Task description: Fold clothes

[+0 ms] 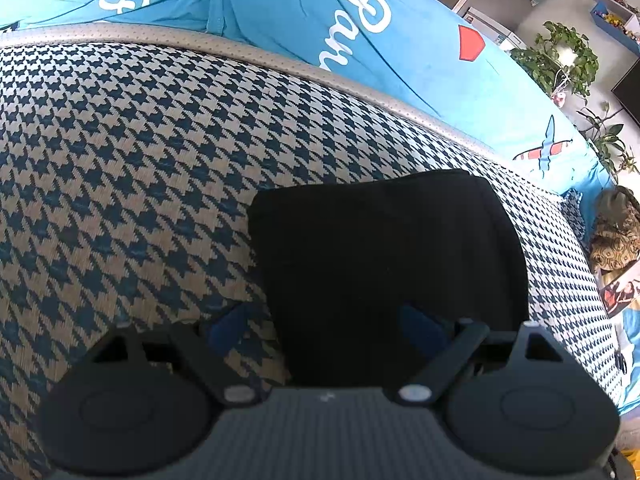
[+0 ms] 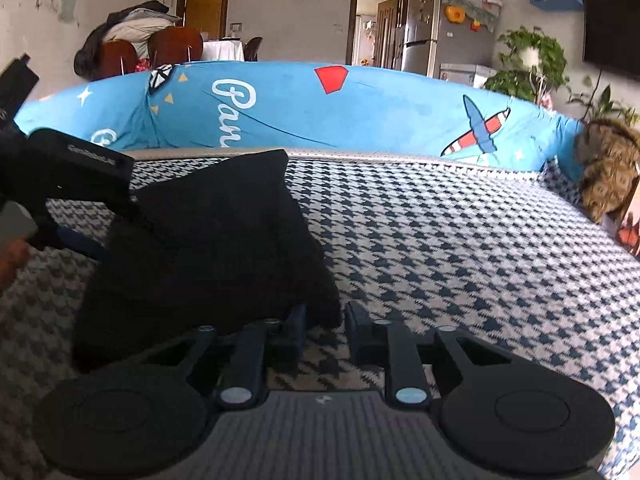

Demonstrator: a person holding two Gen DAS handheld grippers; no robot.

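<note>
While black garment (image 1: 384, 256) lies folded on houndstooth cover (image 1: 140, 152) — left gripper (image 1: 328, 328) spread wide, right gripper (image 2: 325, 328) slightly parted.

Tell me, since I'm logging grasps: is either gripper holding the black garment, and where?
Neither. Both are open: the left gripper straddles the black garment's near left edge, and the right gripper sits at its near right corner.
</note>
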